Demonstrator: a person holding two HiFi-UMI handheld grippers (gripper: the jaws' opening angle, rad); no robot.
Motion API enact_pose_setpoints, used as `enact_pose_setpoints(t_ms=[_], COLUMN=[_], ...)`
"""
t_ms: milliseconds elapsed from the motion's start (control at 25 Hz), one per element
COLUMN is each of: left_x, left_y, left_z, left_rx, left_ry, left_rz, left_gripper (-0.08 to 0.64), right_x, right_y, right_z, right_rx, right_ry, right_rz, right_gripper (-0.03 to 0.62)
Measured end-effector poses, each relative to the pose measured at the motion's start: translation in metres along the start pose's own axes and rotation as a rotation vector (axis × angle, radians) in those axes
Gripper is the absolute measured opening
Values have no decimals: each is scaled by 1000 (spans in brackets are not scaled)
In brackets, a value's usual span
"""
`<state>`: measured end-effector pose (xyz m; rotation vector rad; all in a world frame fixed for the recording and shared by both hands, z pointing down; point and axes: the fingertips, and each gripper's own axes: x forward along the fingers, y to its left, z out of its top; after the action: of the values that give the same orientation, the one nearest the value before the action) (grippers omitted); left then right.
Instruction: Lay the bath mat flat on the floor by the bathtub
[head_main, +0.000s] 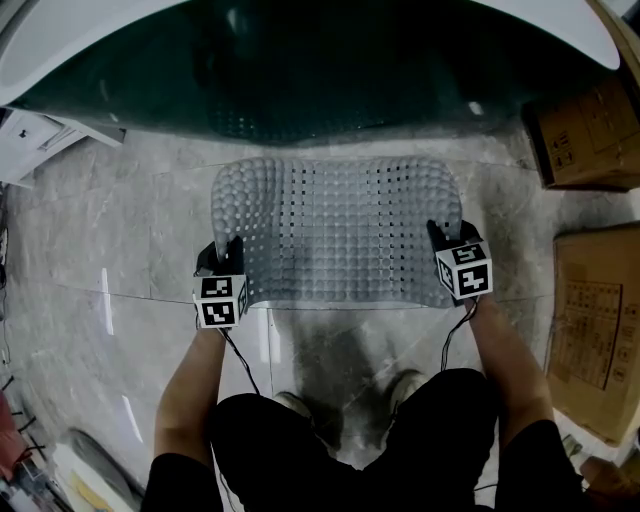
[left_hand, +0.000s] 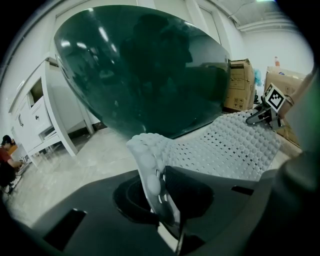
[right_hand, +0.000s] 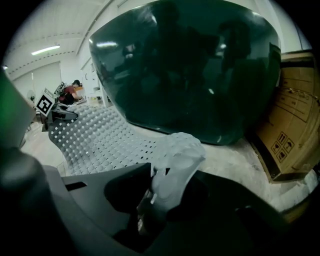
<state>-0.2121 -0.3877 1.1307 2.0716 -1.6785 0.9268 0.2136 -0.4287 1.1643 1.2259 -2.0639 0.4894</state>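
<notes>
The pale grey, bumpy, perforated bath mat (head_main: 335, 230) is spread on the marble floor in front of the dark green bathtub (head_main: 300, 70). Its near edge is still raised, with a shadow under it. My left gripper (head_main: 222, 250) is at the mat's near left corner and my right gripper (head_main: 445, 238) at its near right corner. In the left gripper view the corner of the mat (left_hand: 150, 165) stands upright between the jaws of the left gripper (left_hand: 160, 185), with a dark gap beside it. In the right gripper view the curled corner (right_hand: 175, 160) sits loosely inside the right gripper (right_hand: 160, 190). Both grippers look open.
Cardboard boxes (head_main: 585, 130) (head_main: 600, 320) stand on the floor to the right of the mat. White flat items (head_main: 35, 140) lie at the far left, and a white cabinet (left_hand: 50, 115) stands left of the tub. My own feet (head_main: 290, 405) are just behind the mat.
</notes>
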Motion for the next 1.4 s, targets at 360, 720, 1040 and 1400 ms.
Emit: enact_pose_setpoints(t_ms=[360, 720, 1040, 1400], left_x=[-9, -13, -13, -24], left_y=[25, 11, -28, -63], left_z=[1, 24, 55, 77], left_rx=[10, 59, 146, 214], left_ry=[-11, -87, -167, -279], left_rz=[96, 88, -3, -194], left_gripper=[138, 134, 57, 15], right_x=[-8, -25, -27, -34], right_y=[-34, -52, -28, 26], right_z=[-13, 1, 17, 55], right_rx=[125, 181, 112, -123], right_ry=[39, -57, -102, -205], right_rz=[-186, -247, -129, 47], right_gripper=[192, 138, 18, 17])
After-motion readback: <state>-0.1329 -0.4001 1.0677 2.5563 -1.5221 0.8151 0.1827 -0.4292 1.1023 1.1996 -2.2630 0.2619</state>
